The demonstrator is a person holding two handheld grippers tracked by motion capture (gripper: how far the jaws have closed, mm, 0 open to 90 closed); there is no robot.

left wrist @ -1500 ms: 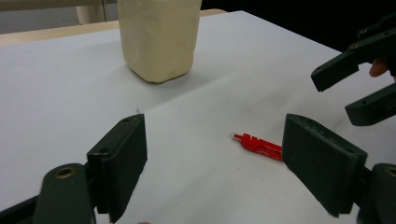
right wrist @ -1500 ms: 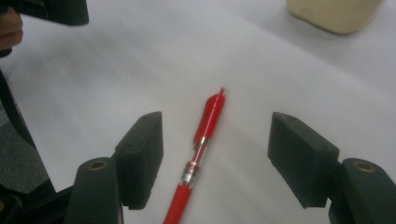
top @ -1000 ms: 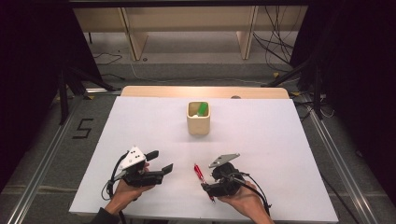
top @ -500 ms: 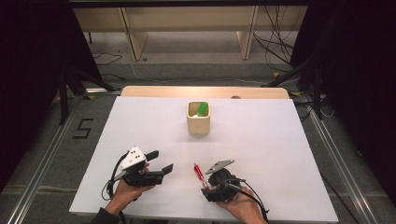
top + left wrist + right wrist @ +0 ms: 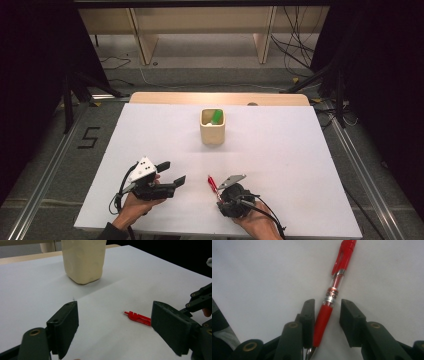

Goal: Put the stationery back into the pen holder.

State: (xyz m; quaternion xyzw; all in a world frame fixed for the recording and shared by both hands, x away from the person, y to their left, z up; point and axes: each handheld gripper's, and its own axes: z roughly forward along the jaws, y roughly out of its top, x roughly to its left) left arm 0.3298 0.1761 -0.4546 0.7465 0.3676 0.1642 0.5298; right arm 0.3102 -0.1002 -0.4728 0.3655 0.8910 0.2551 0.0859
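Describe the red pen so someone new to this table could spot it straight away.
Start at the white table and come from the cream cup toward the person's edge. The red pen lies flat between the jaws of the right claw, which have just been closing. It is the sole red thing there, with a clear barrel and a clip.

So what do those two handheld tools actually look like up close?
Each tool is a dark, nearly black handheld device ending in two flat, blocky jaws hinged on arms with brass-coloured rivets. The left tool carries a white three-cornered plate dotted with small dark marks; the right tool has a grey plate. A black cable trails back from the right one. A dark sleeve shows at the left wrist.
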